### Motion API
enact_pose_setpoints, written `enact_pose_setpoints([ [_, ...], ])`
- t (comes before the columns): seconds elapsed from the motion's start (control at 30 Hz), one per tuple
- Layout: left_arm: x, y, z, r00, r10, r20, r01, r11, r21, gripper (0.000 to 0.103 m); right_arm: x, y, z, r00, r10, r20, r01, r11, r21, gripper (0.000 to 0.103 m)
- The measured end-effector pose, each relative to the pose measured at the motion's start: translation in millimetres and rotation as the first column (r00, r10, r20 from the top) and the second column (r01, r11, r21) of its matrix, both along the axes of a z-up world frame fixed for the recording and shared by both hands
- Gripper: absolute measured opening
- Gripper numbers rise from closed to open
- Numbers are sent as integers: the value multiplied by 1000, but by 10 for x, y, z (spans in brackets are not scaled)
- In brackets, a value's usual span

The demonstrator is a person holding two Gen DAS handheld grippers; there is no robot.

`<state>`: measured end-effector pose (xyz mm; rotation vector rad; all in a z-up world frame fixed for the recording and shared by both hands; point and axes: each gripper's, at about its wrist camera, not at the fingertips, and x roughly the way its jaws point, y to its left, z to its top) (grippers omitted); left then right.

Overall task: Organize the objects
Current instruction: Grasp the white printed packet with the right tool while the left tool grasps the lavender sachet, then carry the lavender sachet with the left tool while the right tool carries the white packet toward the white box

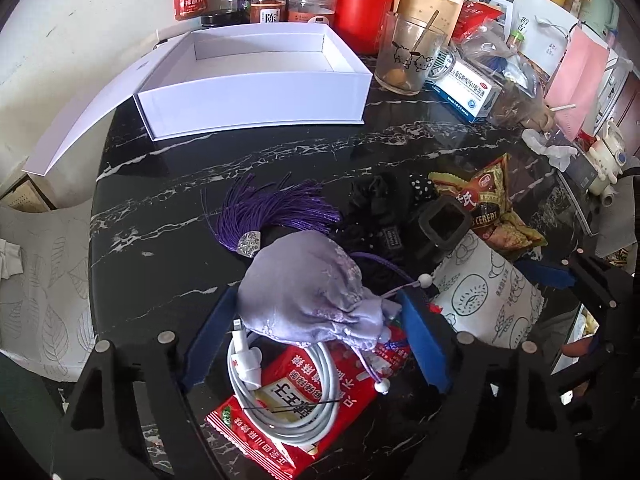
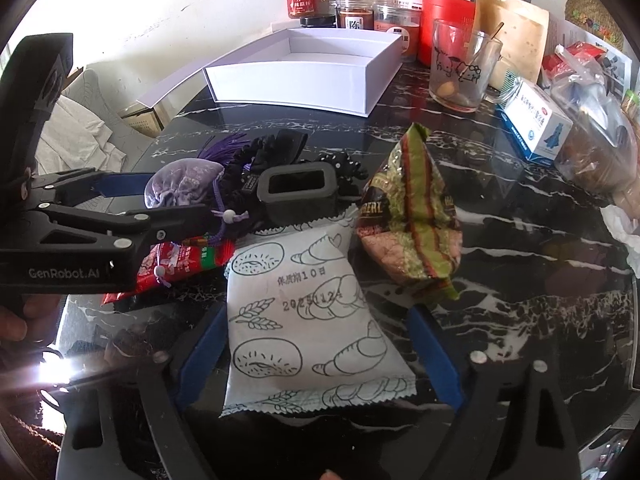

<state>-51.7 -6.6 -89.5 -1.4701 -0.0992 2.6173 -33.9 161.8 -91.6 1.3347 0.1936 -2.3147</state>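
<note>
We look across the black marble surface with white veins [image 1: 208,184], and at its far side sits the large open white cardboard box [image 1: 256,76], empty inside, its lid flap lying flat off the left side. Behind the box stand jars and a red canister [image 1: 362,8]; just right of the box is a clear drinking glass with cartoon dogs [image 1: 408,58].

Nearer to us is the clutter. On the right side, the white bread packet printed with croissants and wheat [image 2: 308,320] lies flat, and the right gripper [image 2: 316,356] has its jaws spread wide on either side of it, blue pads clear of the packet's edges. Beside it, a green and red snack bag [image 2: 416,216] is tilted up on end.

On the left side, the left gripper [image 1: 316,340] straddles the lilac satin drawstring pouch [image 1: 304,292]; the jaws are apart, pads just beside the cloth, not pressing. The pouch rests on a coiled white charging cable [image 1: 276,400] and a red sachet [image 1: 288,436]. A purple tassel [image 1: 276,208] fans out just beyond.
</note>
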Motion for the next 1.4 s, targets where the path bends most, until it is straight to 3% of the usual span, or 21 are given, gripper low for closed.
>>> enact_pose_setpoints([
  [0.3,5,-44,-6,1000,-2,-21,3,998,57,68,35,16,18,1000,31,-3,-31,999,-20,68],
  [0.6,123,-259,98,999,40,-31,-38,997,64,67,175,106,37,999,39,-13,-39,999,7,67],
  [0.83,17,-497,-62,994,108,17,-109,990,91,68,197,100,24,999,42,-23,-41,999,25,67],
  [1.13,-132,-436,-201,996,92,-4,-92,996,18,73,165,66,-49,999,46,-17,-45,998,38,68],
  [1.3,-117,-390,-193,996,79,-26,-80,997,-4,63,188,41,-10,997,63,-34,-62,998,32,59],
  [1.4,-111,-430,-168,996,85,-8,-85,995,52,60,196,47,13,997,69,-34,-68,997,23,57],
])
